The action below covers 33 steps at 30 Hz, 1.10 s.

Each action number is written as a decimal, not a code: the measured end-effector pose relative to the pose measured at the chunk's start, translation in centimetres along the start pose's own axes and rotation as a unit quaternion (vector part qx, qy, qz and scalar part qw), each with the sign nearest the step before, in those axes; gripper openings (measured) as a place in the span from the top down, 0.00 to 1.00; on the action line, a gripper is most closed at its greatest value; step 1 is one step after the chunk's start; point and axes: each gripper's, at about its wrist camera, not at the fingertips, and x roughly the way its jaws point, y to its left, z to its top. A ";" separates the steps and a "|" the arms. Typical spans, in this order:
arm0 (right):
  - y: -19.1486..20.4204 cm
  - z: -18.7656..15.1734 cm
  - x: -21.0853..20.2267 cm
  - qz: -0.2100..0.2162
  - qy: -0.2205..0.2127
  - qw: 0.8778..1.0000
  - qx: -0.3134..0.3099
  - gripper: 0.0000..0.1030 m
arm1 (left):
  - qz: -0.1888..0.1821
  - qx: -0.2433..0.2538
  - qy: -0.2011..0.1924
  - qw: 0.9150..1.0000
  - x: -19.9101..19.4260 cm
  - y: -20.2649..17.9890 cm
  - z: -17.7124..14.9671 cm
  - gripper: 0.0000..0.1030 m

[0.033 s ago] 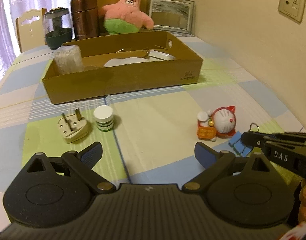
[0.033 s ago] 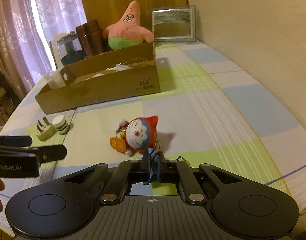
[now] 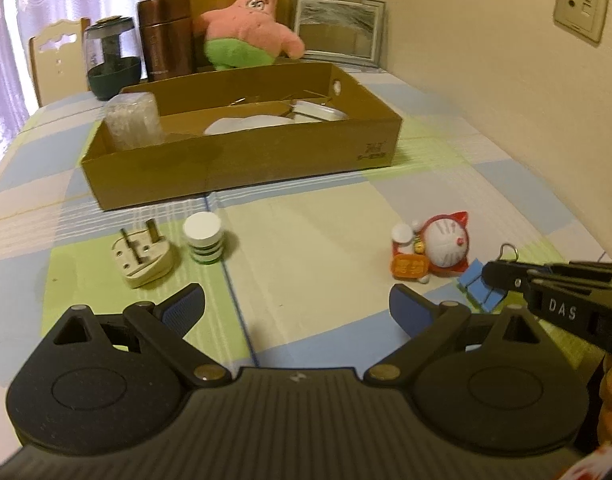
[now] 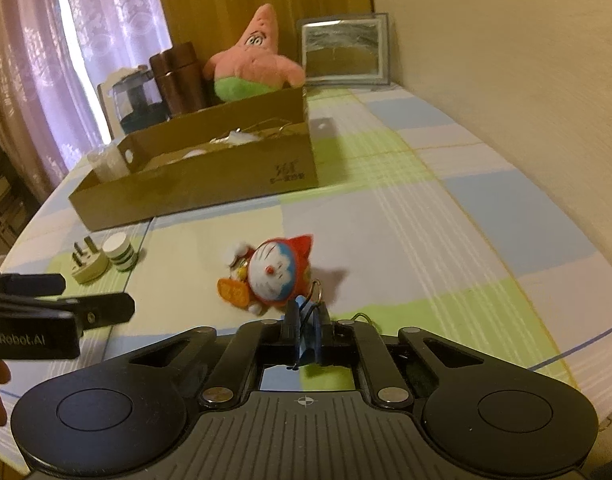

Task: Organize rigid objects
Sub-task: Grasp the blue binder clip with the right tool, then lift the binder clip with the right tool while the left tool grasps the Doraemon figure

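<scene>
My right gripper [image 4: 306, 326] is shut on a blue binder clip [image 4: 302, 312], which also shows in the left wrist view [image 3: 475, 284], just above the tablecloth. A Doraemon toy [image 4: 276, 278] lies right in front of it. My left gripper [image 3: 298, 306] is open and empty above the table. A beige plug [image 3: 144, 258] and a white-lidded green-striped jar [image 3: 204, 240] sit ahead of it to the left. The open cardboard box [image 3: 242, 172] stands behind them, holding a clear plastic cup [image 3: 132, 122], a white item and a metal tin.
A Patrick plush [image 3: 246, 28], brown flask [image 3: 166, 36], dark-based glass jar [image 3: 112, 58] and picture frame [image 3: 339, 30] stand behind the box. The wall runs along the right side. A chair [image 3: 56, 60] stands at the far left.
</scene>
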 end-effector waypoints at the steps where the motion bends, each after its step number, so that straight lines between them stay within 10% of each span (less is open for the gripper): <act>1: -0.2 0.1 -0.2 -0.002 -0.004 1.000 0.003 0.98 | -0.004 0.002 -0.001 1.000 0.1 -0.2 0.1 0.06; 17: -4.0 3.3 -1.1 -0.027 -0.031 0.999 0.034 0.98 | -0.081 0.032 -0.006 0.996 3.3 -4.1 2.1 0.06; 33: -6.9 6.2 -0.2 -0.027 -0.044 0.998 0.038 0.98 | -0.052 -0.023 0.009 0.998 7.0 -7.7 2.8 0.09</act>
